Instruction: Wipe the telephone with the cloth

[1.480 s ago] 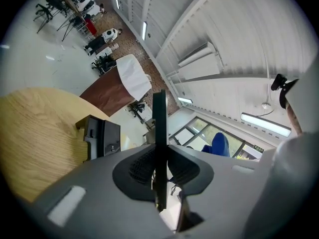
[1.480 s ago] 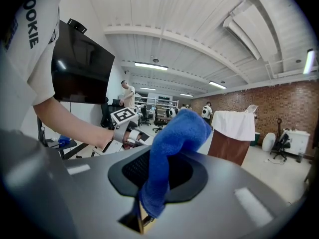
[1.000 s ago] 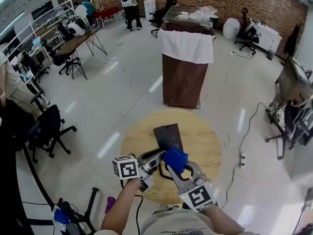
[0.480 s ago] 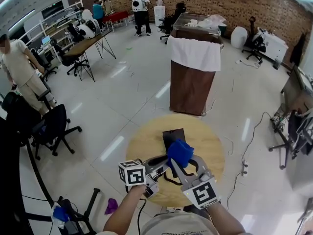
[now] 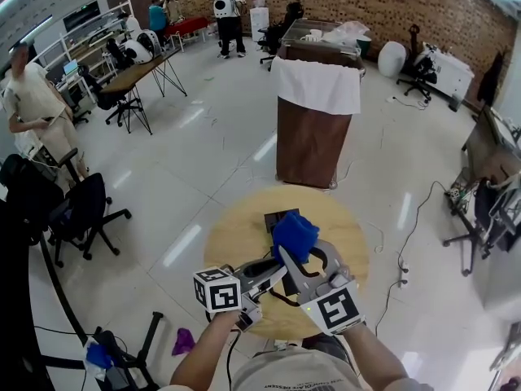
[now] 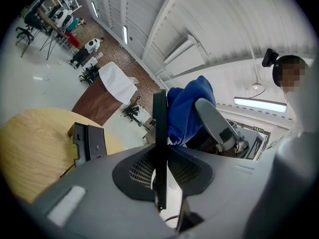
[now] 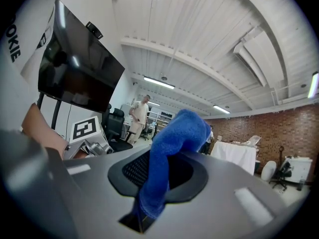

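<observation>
While raised over the table, left hand-held gripper clamps handset, right hand-held gripper grips cloth

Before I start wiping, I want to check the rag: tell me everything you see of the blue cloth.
The blue cloth is thick, fluffy fabric, like terry, bunched into a lump. The right tool is shut on one end; the rest bulges past the tips. It hangs above the round wooden table.

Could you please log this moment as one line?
left claw: shut on thin black handset | right claw: shut on blue fleecy cloth | black phone base: on round wooden table
</observation>
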Action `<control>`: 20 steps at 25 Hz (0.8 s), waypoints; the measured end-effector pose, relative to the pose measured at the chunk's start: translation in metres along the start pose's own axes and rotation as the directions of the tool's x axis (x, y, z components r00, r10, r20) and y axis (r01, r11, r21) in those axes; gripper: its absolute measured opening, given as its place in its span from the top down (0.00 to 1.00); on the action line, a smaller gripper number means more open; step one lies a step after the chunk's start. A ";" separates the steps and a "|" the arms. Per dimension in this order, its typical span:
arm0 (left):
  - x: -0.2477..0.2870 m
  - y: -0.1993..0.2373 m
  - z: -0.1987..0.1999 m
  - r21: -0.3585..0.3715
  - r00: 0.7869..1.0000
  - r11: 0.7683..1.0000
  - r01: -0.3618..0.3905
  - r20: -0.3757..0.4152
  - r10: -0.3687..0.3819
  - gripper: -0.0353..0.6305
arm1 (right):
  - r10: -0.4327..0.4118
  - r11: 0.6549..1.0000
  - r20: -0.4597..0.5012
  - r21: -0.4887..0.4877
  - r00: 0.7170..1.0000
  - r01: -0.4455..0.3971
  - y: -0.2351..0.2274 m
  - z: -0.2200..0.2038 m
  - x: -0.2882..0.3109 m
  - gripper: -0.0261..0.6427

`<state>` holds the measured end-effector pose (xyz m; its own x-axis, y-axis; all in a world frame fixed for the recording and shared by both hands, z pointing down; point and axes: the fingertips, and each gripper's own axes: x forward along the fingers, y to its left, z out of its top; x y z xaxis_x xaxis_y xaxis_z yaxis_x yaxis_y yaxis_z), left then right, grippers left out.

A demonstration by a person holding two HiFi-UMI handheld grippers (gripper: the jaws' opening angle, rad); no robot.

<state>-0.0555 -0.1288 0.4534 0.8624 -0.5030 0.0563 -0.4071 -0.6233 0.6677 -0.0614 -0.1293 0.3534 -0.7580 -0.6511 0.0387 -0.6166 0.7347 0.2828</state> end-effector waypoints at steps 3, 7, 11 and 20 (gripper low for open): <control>0.001 -0.003 -0.003 0.015 1.000 1.000 -0.009 -0.019 0.009 0.85 | -0.005 1.000 0.011 -0.007 1.000 0.005 -0.004 0.006 0.000 0.86; 0.004 -0.007 -0.010 0.039 0.999 0.999 -0.016 -0.043 0.017 0.85 | -0.016 1.000 0.026 -0.013 1.000 0.016 -0.010 0.012 0.000 0.86; 0.008 -0.009 -0.010 0.045 0.999 0.999 -0.018 -0.046 0.020 0.85 | -0.028 0.999 0.034 -0.019 0.999 0.029 -0.019 0.014 0.000 0.86; 0.016 -0.008 -0.007 0.076 0.996 0.995 -0.069 -0.052 0.073 0.85 | -0.002 1.000 0.073 -0.005 0.997 0.002 -0.007 0.036 -0.008 0.86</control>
<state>-0.0364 -0.1275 0.4544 0.8449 -0.5152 0.1437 -0.4873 -0.6305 0.6041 -0.0587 -0.1222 0.3163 -0.7706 -0.6365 -0.0323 -0.6171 0.7324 0.2879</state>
